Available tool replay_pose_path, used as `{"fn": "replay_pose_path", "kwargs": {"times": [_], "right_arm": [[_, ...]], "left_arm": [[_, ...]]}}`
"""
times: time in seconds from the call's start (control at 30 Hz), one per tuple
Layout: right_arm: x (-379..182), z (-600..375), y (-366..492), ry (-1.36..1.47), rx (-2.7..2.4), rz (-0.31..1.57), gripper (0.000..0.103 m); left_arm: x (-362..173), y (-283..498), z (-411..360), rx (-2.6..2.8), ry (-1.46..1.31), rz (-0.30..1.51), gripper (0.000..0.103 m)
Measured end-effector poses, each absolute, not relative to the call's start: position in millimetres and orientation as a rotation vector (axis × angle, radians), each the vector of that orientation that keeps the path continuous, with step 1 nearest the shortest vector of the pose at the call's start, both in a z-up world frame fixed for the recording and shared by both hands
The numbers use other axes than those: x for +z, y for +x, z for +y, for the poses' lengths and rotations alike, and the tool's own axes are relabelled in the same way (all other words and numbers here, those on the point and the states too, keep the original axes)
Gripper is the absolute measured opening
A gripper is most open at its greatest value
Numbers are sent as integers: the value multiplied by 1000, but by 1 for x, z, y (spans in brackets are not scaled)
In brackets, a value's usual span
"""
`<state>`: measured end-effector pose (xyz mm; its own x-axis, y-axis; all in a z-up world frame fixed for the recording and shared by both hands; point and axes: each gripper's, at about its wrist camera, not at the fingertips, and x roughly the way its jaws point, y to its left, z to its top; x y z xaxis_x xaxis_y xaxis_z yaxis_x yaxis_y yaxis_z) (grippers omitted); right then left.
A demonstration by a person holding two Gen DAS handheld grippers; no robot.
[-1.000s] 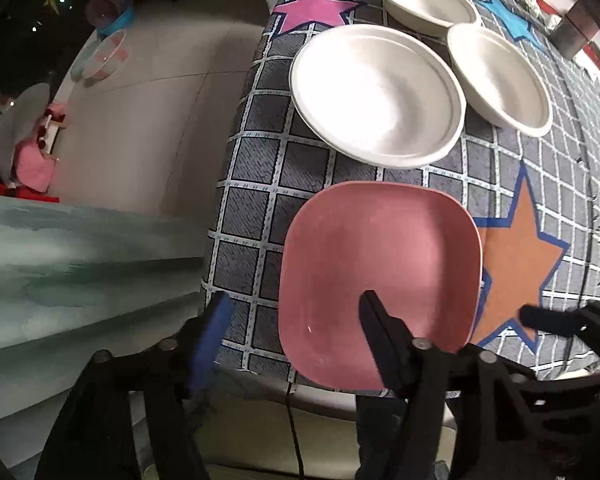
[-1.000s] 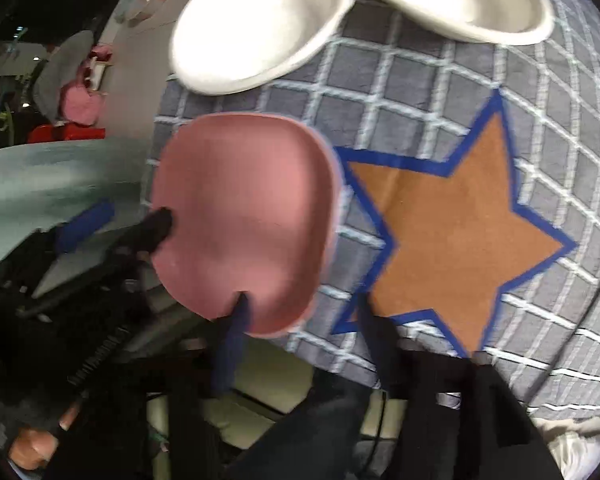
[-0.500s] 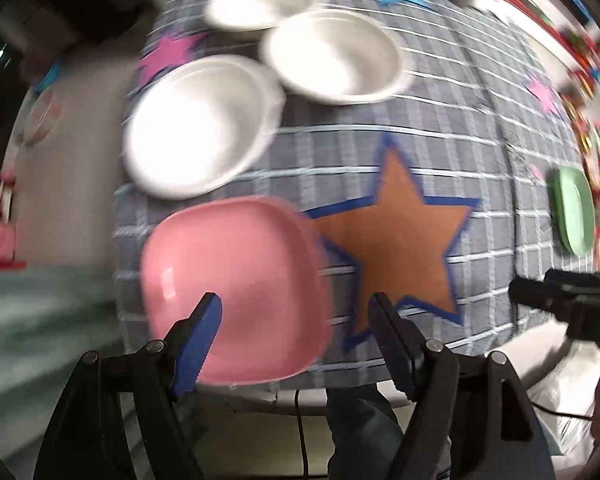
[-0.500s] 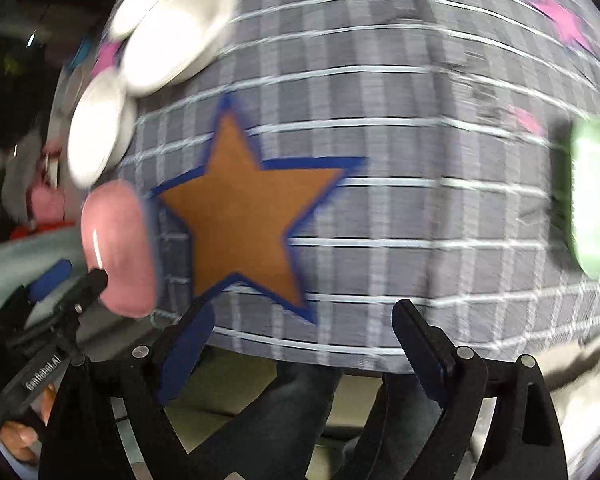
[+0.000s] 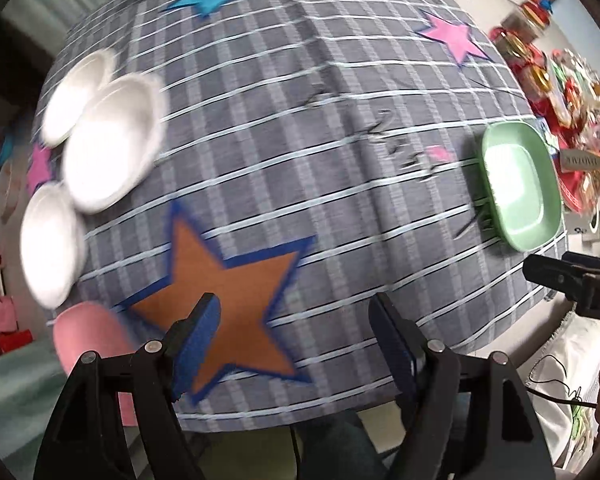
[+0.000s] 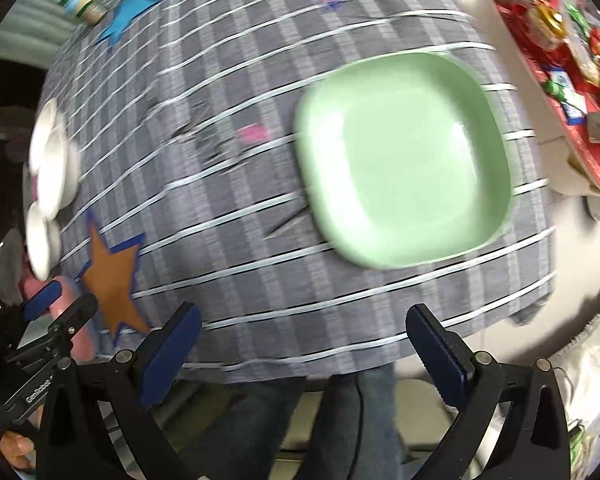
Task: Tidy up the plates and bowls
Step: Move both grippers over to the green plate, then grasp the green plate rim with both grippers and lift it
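Landmark: the orange star (image 5: 224,312) with a blue border, printed on the grey checked tablecloth (image 5: 320,128).

- Green plate (image 6: 404,160): square with rounded corners, lying flat on the cloth well to the right of the star, near the right table edge.
- Pink plate (image 5: 88,340): sitting just left of the star at the near-left corner of the cloth, partly hidden behind the left gripper's frame.
- Three white bowls (image 5: 108,144): clustered up and left of the star, rims crowding together; blurred.
- Left gripper (image 5: 296,336): hovering over the star, jaws standing partly apart, gripping nothing.
- Right gripper (image 6: 300,344): hanging above the near table edge, right of the star and below the green plate, jaws opening wide, nothing between them.
- Red clutter (image 5: 556,80): lying beyond the green plate, off the cloth, far right of the star.
- Jar (image 6: 86,6): standing far beyond the star by a blue star patch.
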<state>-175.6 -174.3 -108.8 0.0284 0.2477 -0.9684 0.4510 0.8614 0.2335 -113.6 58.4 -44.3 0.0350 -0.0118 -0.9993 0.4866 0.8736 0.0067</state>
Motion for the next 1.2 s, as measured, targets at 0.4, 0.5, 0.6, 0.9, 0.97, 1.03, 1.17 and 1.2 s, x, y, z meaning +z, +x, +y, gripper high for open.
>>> {"fn": "replay_pose_path", "kwargs": {"times": [0.4, 0.5, 0.6, 0.9, 0.97, 1.03, 1.17, 1.2], "right_arm": [[-139, -289, -165, 477, -212, 1607, 103], [-146, -304, -163, 474, -204, 1613, 103], [-153, -312, -158, 469, -187, 1617, 103], [-177, -325, -143, 456, -148, 1611, 103], [-176, -324, -142, 434, -148, 1606, 100], [-178, -324, -142, 419, -145, 1604, 89], [-170, -315, -140, 357, -138, 1592, 52], [-168, -311, -140, 356, -118, 1591, 43]], "left_arm": [[-78, -115, -48, -402, 360, 1565, 80], [-83, -113, -61, -383, 356, 1566, 80], [-90, -110, -75, -368, 357, 1571, 80], [-127, -107, -110, -341, 415, 1593, 79], [-141, -108, -122, -339, 416, 1615, 79], [-143, -110, -123, -349, 386, 1617, 79], [-144, -114, -141, -401, 422, 1595, 67], [-144, -115, -147, -417, 431, 1590, 57]]}}
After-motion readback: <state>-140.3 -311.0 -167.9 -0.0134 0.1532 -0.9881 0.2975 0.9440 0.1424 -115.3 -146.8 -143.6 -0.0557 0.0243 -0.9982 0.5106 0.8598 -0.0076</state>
